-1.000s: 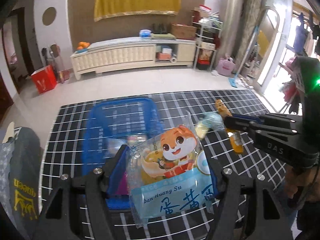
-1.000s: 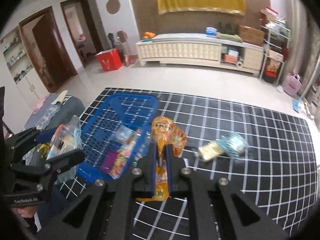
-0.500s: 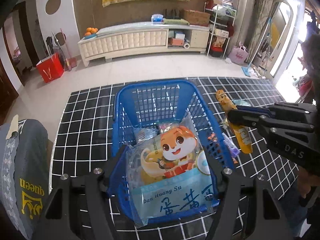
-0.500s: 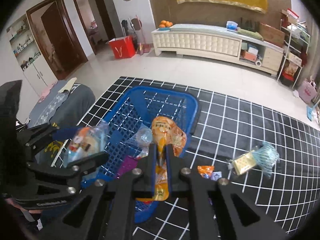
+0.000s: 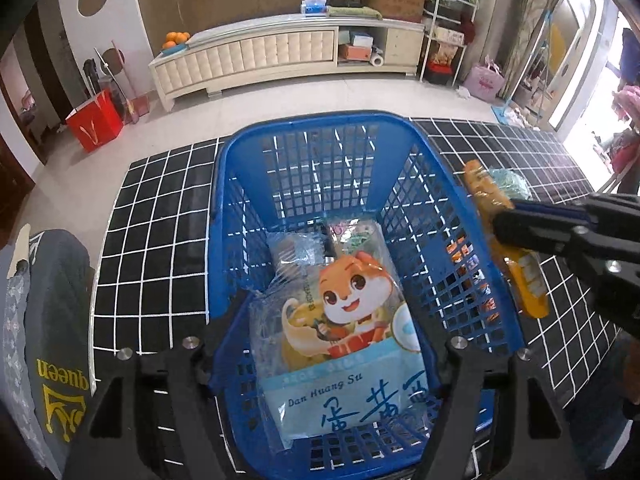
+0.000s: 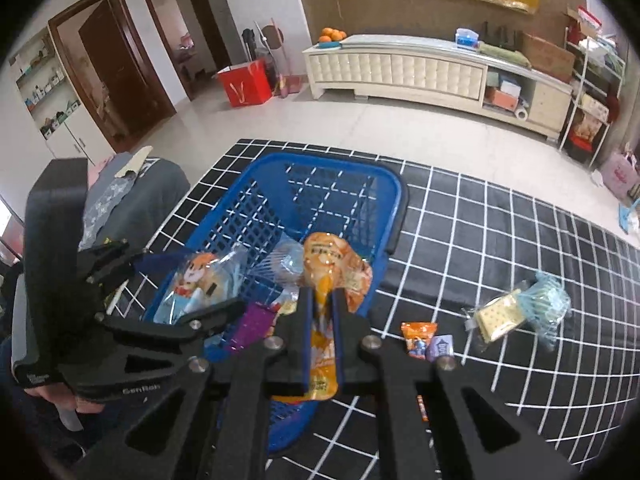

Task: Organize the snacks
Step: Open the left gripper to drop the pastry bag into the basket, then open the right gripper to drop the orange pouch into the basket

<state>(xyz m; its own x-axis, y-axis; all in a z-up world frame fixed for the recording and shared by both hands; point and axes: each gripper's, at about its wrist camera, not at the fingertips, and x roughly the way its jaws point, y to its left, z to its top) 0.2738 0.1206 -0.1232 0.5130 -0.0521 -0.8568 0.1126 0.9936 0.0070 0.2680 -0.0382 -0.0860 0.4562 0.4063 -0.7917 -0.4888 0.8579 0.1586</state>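
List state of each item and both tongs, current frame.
Left tongs: jaws opening, fox pack between them.
Fox pack: over the basket's near end.
Right tongs: shut on orange pack.
Orange pack: held upright at the basket's right rim.
Basket: upright, snacks inside.
Cracker pack: lying on mat.
Two small packs: on mat, side by side.

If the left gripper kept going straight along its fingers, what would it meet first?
Probably the snacks on the blue basket floor: the left gripper, opening around the fox packet, points down into it. Depth is unclear.
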